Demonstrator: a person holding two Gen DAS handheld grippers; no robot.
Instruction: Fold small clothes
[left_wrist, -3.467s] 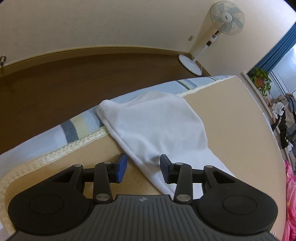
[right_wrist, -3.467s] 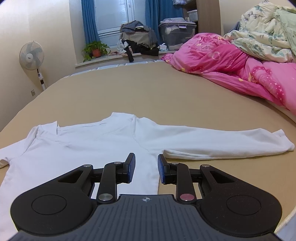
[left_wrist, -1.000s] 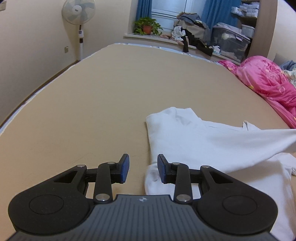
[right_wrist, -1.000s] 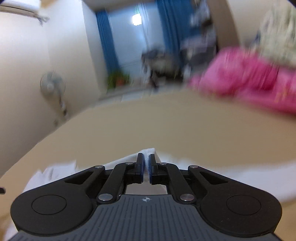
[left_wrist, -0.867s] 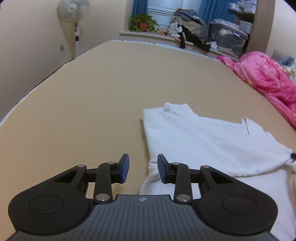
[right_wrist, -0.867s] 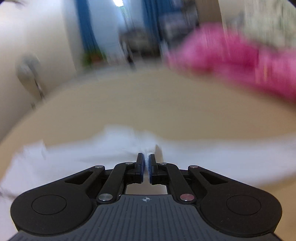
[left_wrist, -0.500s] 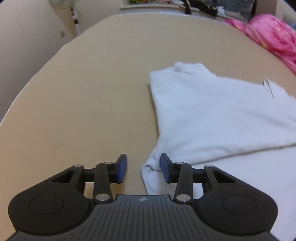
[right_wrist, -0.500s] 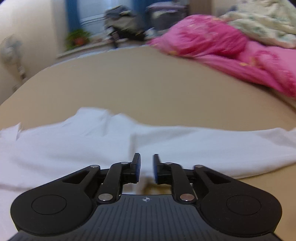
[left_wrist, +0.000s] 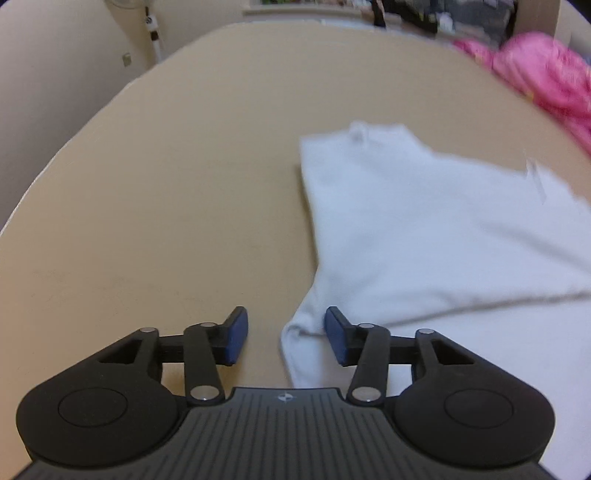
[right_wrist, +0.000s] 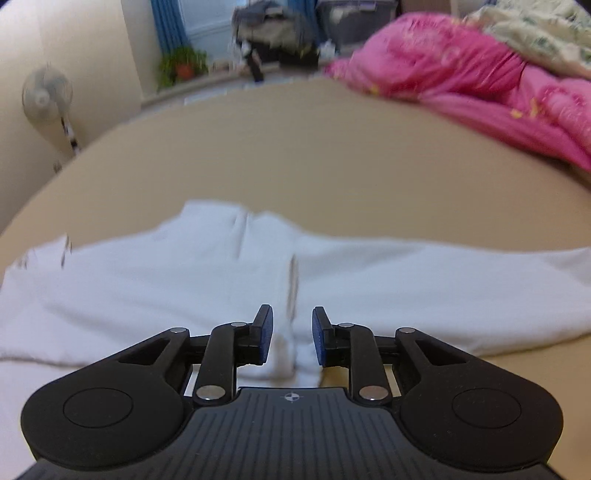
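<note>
White shirt (left_wrist: 424, 236): soft knit, long-sleeved, lying flat on the tan bed surface (left_wrist: 177, 184); it fills the right half of the left wrist view, one sleeve folded across the body and leaving a straight crease toward the lower right.
Shirt in the right wrist view (right_wrist: 184, 280): a wide pale band across the middle of the frame, with a sleeve (right_wrist: 461, 288) running out to the right edge; blurred, so the weave cannot be made out.
Left gripper (left_wrist: 285, 334): black with blue pads, jaws apart and just opened wider; the shirt's rounded lower corner lies between them, nearer the right pad, and is not pinched.
Right gripper (right_wrist: 292, 334): jaws parted by a narrower gap, having just been opening; a small bunched ridge of white cloth stands in the gap, loose.
Bed surface: smooth, matte, plain tan.
Pink quilt (right_wrist: 480, 85): puffy and rumpled, upper right.
Standing fan (right_wrist: 46, 96): round head on a thin pole, far left by the wall.
Potted plant (right_wrist: 183, 64): green, on the sill at top.
</note>
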